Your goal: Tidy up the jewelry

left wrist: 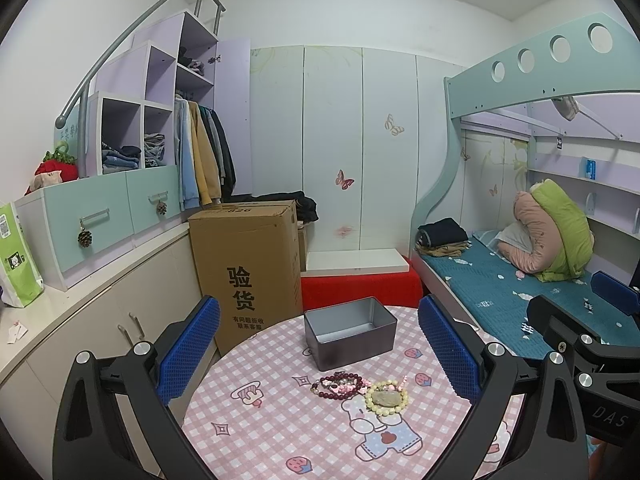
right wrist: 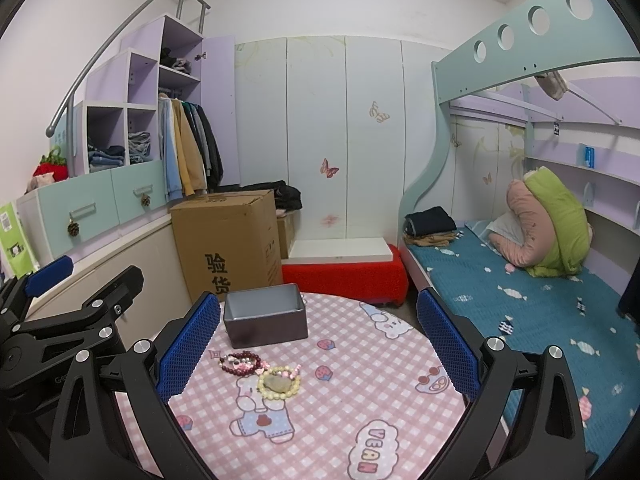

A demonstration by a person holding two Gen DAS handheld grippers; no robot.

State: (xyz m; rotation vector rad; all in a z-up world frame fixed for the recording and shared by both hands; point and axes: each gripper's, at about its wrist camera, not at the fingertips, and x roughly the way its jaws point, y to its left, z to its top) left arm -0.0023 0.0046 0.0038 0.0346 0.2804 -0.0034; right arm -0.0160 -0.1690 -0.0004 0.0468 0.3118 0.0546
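While both claws hang wide apart above the surface and grip nothing, sorting looks not yet begun. In the left wrist view, lower centre, the left claw frames the dark red bracelet, then the yellow bead bracelet (a stone inside it), touching. Behind stands the empty tin. The right claw probably should descend on one bracelet.

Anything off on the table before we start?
Nothing damaged or spilled. The bracelets lie in a loose overlapping heap on the tablecloth, beside the empty tin box rather than in it. Both tongs open, holding nothing.
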